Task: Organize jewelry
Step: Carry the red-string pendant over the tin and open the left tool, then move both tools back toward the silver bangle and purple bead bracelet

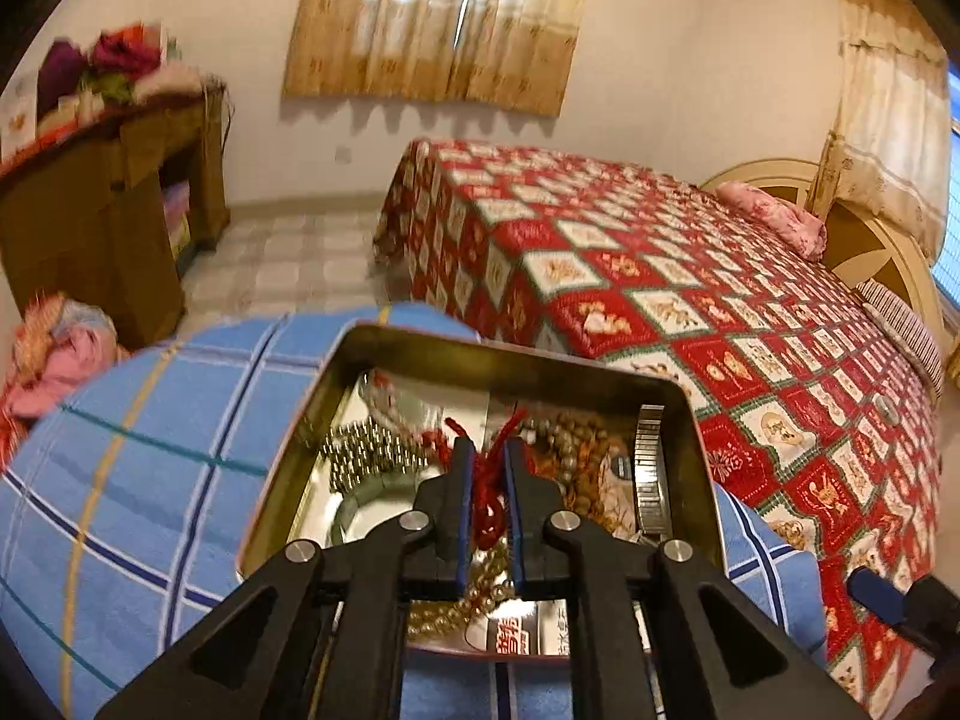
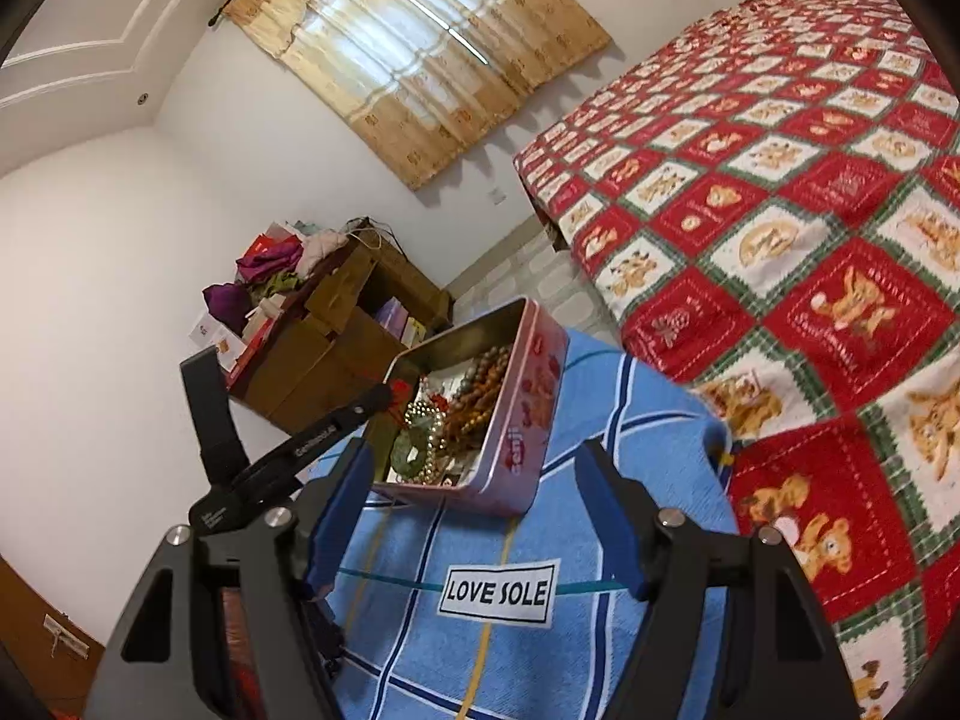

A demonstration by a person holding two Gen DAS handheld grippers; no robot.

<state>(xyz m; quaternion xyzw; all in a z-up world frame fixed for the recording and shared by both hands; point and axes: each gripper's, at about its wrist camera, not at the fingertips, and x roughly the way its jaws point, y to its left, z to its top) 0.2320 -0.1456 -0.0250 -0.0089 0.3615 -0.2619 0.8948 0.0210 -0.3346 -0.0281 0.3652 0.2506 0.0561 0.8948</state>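
An open pink tin box (image 2: pixel 528 420) with a metal rim (image 1: pixel 510 354) rests on a blue checked towel (image 1: pixel 150 432). Inside lie gold bead strands (image 1: pixel 366 456), brown bead strings (image 2: pixel 480 384), a green ring (image 2: pixel 408 450) and a metal watch band (image 1: pixel 651 468). My left gripper (image 1: pixel 489 450) is over the box, shut on a red cord piece (image 1: pixel 489 492) that hangs between its pads. It shows in the right wrist view (image 2: pixel 390 393) at the box's left edge. My right gripper (image 2: pixel 474 468) is open and empty, just short of the box's near side.
The towel (image 2: pixel 540 540), with a "LOVE SOLE" label (image 2: pixel 498 591), lies at the edge of a bed with a red patterned quilt (image 1: pixel 690 276). A brown desk piled with clothes (image 1: pixel 102 204) stands by the wall. Tiled floor (image 1: pixel 300 258) lies between.
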